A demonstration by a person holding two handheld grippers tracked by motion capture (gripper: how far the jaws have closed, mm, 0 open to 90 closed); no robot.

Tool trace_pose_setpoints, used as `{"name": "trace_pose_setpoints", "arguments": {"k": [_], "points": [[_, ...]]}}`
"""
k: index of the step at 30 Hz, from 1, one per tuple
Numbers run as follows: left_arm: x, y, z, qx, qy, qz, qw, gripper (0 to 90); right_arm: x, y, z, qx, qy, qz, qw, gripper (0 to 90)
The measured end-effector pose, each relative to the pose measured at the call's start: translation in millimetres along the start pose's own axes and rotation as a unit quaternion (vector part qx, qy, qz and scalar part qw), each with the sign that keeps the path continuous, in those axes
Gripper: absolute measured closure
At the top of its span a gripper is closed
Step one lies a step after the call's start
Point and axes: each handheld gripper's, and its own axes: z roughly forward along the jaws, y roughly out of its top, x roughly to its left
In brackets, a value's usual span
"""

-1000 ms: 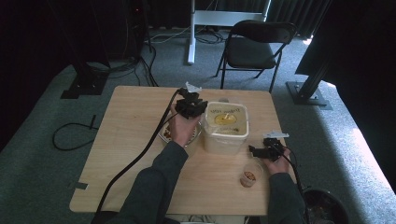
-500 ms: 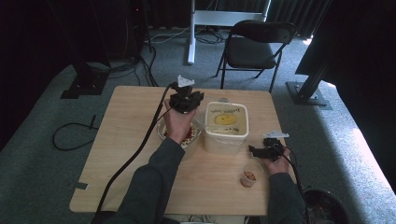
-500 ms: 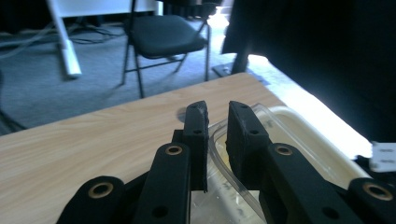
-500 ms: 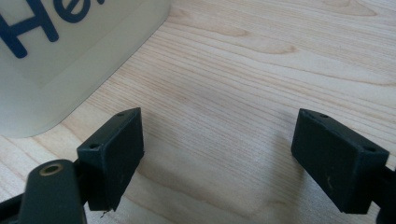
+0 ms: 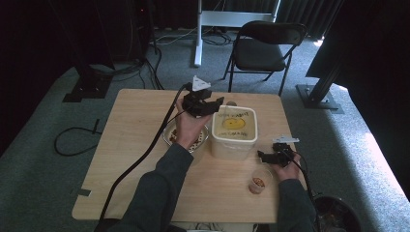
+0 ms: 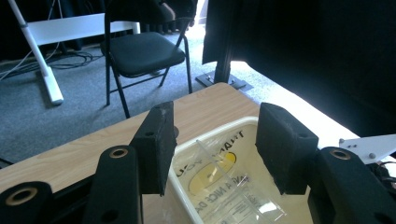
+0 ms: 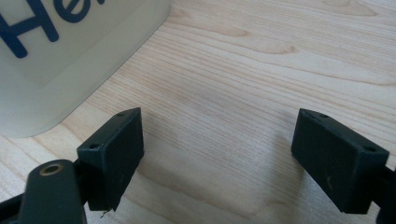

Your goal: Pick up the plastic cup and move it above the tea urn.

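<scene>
Bowl (image 5: 185, 137) left of tub (image 5: 234, 134), cup (image 5: 260, 181) nearer.

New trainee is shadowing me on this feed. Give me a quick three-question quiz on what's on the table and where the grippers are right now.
1. True or false: the left gripper grips the tub.
2. Which thing lies under the left forearm: A) bowl B) cup C) chair?
3. Fill in: the right gripper sits open just above the bare ____.

Key: 1 false, its fingers are apart above the tub's rim. 2 A. 3 table.
</scene>
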Motion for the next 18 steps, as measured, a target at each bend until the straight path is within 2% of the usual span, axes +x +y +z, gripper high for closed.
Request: {"name": "trace_pose_setpoints", "arguments": {"k": [8,10,13,16,18], "points": [[1.5,-4.3,-7.4,0.003,-0.009,0.007,0.9999,45.1,0.3,-0.2,-0.3,0.000,0.000,-0.001,1.0000,16.2],[4.2,-8.1,-10.8,0.005,-0.011,0.008,0.9999,44.9,0.8,-0.8,-1.2,-0.001,0.002,-0.003,1.0000,20.0],[9.1,-12.9,-14.6,0.016,0.000,0.018,0.9997,43.6,1.5,-1.6,-2.3,-0.006,0.007,-0.007,0.9999,23.1],[17.6,-20.5,-20.9,0.015,0.004,0.016,0.9997,43.2,1.6,-2.1,-2.9,-0.006,0.007,-0.008,0.9999,25.1],[23.5,-26.6,-24.8,0.018,0.016,0.019,0.9995,42.4,2.2,-3.3,-4.5,-0.009,0.009,-0.009,0.9999,29.4]]}}
